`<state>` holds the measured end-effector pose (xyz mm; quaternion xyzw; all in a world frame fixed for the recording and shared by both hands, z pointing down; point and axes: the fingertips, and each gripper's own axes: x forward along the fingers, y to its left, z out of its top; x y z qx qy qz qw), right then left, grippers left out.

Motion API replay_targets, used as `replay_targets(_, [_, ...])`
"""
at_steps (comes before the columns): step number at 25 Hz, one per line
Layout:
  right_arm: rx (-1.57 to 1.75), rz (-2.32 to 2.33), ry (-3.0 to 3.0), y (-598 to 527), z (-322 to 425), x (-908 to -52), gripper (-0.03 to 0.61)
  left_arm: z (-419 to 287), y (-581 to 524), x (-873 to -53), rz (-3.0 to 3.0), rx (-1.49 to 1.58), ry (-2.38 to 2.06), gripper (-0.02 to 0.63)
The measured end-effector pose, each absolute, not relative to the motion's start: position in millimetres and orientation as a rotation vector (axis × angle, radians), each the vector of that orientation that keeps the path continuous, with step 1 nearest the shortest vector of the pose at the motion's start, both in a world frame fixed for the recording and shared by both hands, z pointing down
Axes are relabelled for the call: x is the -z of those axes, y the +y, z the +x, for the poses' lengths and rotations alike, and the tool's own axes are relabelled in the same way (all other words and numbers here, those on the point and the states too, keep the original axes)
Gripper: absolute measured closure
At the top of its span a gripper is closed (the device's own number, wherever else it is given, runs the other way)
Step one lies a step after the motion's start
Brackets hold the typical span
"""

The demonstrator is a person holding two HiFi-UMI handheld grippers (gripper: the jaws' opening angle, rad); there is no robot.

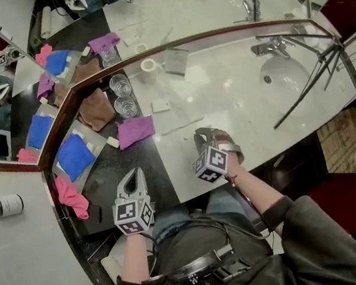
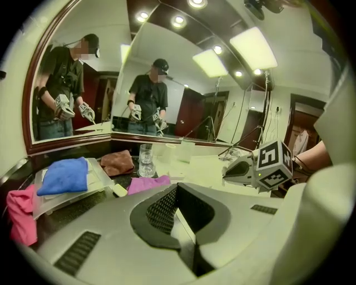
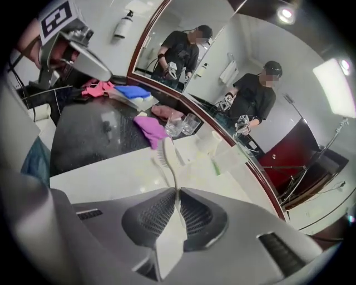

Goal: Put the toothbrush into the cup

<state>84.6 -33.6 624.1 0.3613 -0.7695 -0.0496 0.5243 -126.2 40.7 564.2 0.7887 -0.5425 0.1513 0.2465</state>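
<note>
My right gripper (image 3: 175,192) is shut on the handle of a white toothbrush (image 3: 167,158), whose bristle head sticks out ahead over the pale counter. In the head view the right gripper (image 1: 205,135) hovers above the counter's front part. A white cup (image 1: 148,65) stands by the mirror at the back, also seen as the cup (image 3: 207,143) beyond the brush. Two clear glasses (image 1: 123,97) stand left of it. My left gripper (image 1: 133,174) is shut with nothing in it, over the dark counter; its jaws (image 2: 177,192) meet.
A purple cloth (image 1: 135,130), a brown cloth (image 1: 96,108), a blue cloth on a tray (image 1: 75,155) and a pink cloth (image 1: 72,197) lie at the left. A sink (image 1: 281,74) with a faucet (image 1: 270,45) and dark tripod legs (image 1: 310,82) are at the right.
</note>
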Motion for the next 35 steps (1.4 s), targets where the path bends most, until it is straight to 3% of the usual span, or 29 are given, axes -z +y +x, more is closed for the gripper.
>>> replay_targets(24, [0.317,0.699,-1.531,-31.7,56.3,-722.4,0.515,-166.7,95.6,-602.4,2.019,-0.392,-1.516,0.611])
replay_targets(35, [0.363,0.625,-1.525,-24.0,62.5,-732.1,0.460,-170.4,91.3,-607.5,2.017,-0.391,-1.523,0.612])
